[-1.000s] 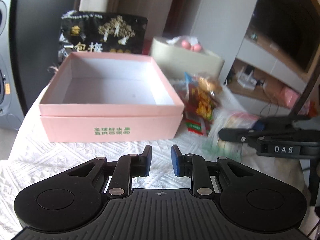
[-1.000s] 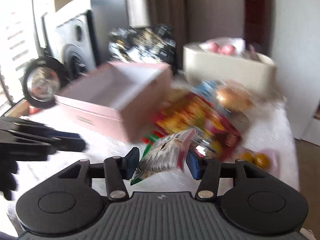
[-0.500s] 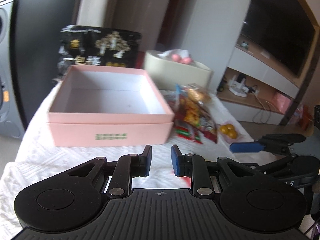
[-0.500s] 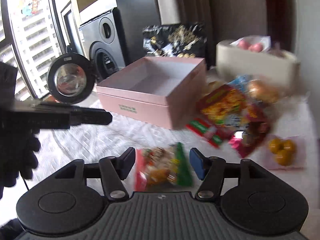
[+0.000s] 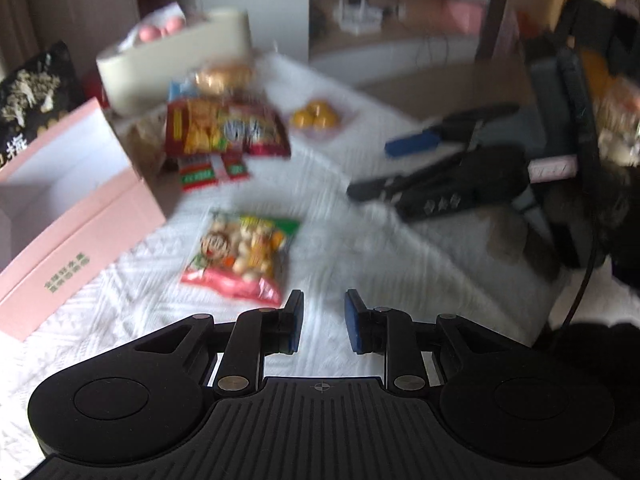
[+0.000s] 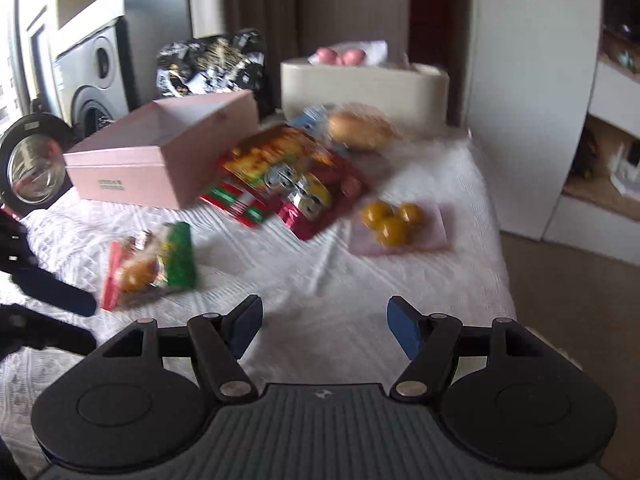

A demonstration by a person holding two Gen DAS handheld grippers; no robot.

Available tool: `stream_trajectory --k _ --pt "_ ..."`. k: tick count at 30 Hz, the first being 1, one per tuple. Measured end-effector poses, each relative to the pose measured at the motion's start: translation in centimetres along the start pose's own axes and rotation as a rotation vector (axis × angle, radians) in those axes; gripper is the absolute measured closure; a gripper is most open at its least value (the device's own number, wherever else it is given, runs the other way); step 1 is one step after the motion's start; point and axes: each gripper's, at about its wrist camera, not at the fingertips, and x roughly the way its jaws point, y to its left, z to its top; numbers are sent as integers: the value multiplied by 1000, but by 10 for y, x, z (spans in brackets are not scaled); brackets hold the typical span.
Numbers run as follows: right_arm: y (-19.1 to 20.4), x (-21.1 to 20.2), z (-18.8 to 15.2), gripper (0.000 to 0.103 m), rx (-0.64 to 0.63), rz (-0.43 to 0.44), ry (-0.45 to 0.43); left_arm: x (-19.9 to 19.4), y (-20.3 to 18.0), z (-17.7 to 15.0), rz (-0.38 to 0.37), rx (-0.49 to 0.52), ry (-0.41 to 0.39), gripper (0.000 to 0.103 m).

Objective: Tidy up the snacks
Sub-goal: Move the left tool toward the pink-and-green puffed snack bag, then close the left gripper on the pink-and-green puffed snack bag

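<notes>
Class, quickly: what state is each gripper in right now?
Left gripper: jaws narrowly apart, holding nothing.
Right gripper: open, jaws just widened, holding nothing; the snack packet lies on the cloth.

Daylight enters from the window (image 6: 10,40) at the left edge of the right wrist view, overexposed there. The white tablecloth (image 6: 360,280) is evenly bright, with soft shadows. Both views show motion blur: the snack packets (image 5: 244,256) and pink box (image 5: 80,208) are smeared, print unreadable. Fisheye bending curves the cabinet (image 6: 520,100) edges. The far room in the left wrist view is dim and unfocused.
</notes>
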Motion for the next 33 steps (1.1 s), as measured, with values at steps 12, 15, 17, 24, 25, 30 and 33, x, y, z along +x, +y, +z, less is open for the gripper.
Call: stream_trajectory --k 12,15,17,24,25,30,33 --pt "-6 -1 -4 31 39 37 -13 22 2 6 -195 -9 60 61" --pt "-6 -1 -5 31 42 38 -13 22 -3 4 -251 16 52 49" --pt "-6 -1 -4 30 45 39 -13 20 -8 3 -254 52 51 48" --pt "-8 -1 -5 30 57 42 -18 -10 15 18 44 92 -55 50" --pt "-7 -1 -5 30 55 40 -17 -11 22 21 80 63 -82 52" --pt "-7 -1 -5 30 55 37 -18 8 35 31 65 59 -91 51" --pt "-7 -1 -6 30 53 36 -18 23 36 34 68 91 -40 51"
